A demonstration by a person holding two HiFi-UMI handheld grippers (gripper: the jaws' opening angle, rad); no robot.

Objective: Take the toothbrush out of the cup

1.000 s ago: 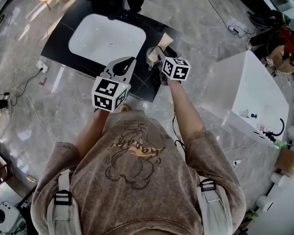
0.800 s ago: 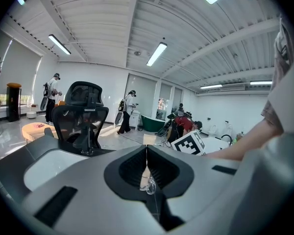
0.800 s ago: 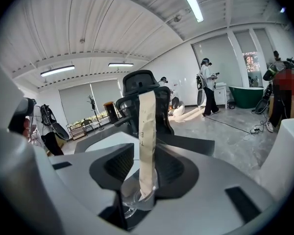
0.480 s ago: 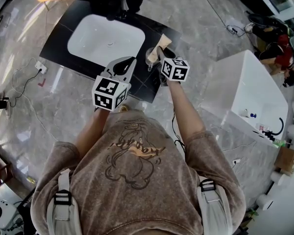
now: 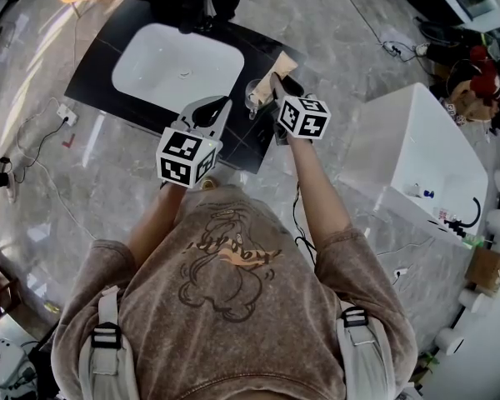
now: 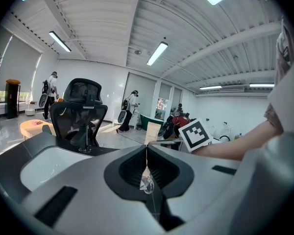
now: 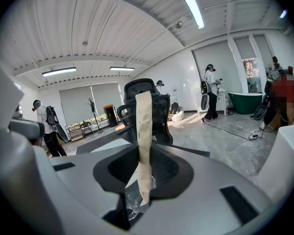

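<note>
Since a second ago the right gripper (image 5: 277,88) has drifted slightly up and right in the head view, and its jaws have clamped onto the toothbrush (image 7: 144,126); I judge the pull-out has only just begun. Upper left of that frame, the black bench (image 5: 100,73) carries a white sink (image 5: 179,65). At the bench's near edge hangs the left gripper (image 6: 147,153), its jaws clenched together on nothing. Near the bench's right corner, close to two edges, stands the clear cup (image 5: 255,98). Wrapped in a pale paper sleeve, the toothbrush rises upright at the centre of the right gripper view, its lower end down in the cup. Overhead is open; a sideways pull could tip the cup.
</note>
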